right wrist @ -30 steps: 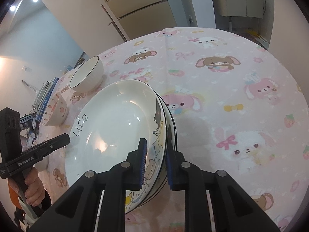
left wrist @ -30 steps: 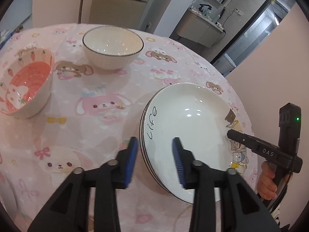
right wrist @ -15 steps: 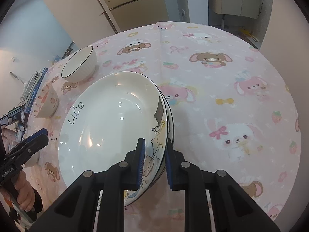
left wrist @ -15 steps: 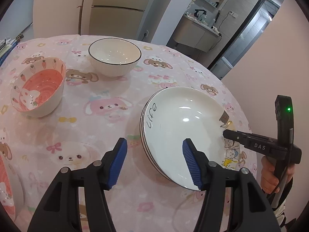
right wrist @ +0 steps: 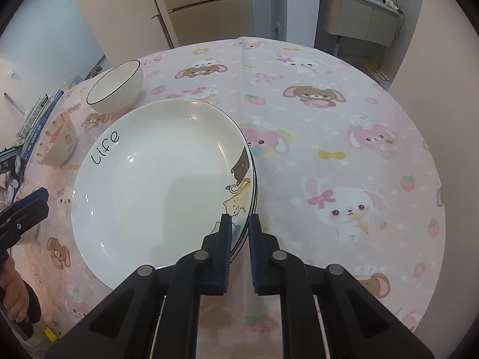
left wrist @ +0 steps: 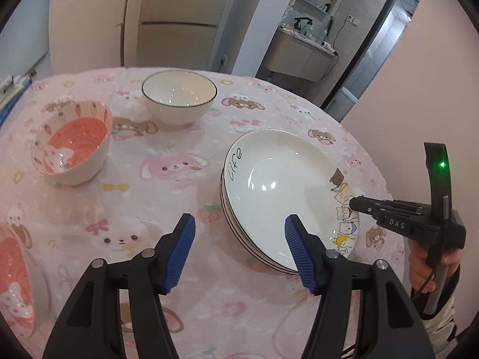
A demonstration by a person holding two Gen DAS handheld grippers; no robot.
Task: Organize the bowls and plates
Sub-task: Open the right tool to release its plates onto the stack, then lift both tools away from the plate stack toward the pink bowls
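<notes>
Round table w/ pink cartoon-animal tablecloth [left wrist: 167, 167] – bunnies, bears, bows, strawberries. Behind it a beige cabinet w/ drawer fronts [left wrist: 179, 24], thin reddish stick [left wrist: 123, 27] leaning on wall beside it. Far right: bathroom vanity [left wrist: 302, 56] w/ black faucet [left wrist: 302, 22], cord hanging off counter edge. Books/papers stacked [right wrist: 36, 116] past table's left edge, partly blurred

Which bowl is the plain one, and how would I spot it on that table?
Start at the round table with the pink cartoon tablecloth. Look to its far side, beyond the stack of white plates. The plain bowl stands there, white with a thin dark rim, unlike the neighbouring bowl, which is orange inside with carrots.
</notes>
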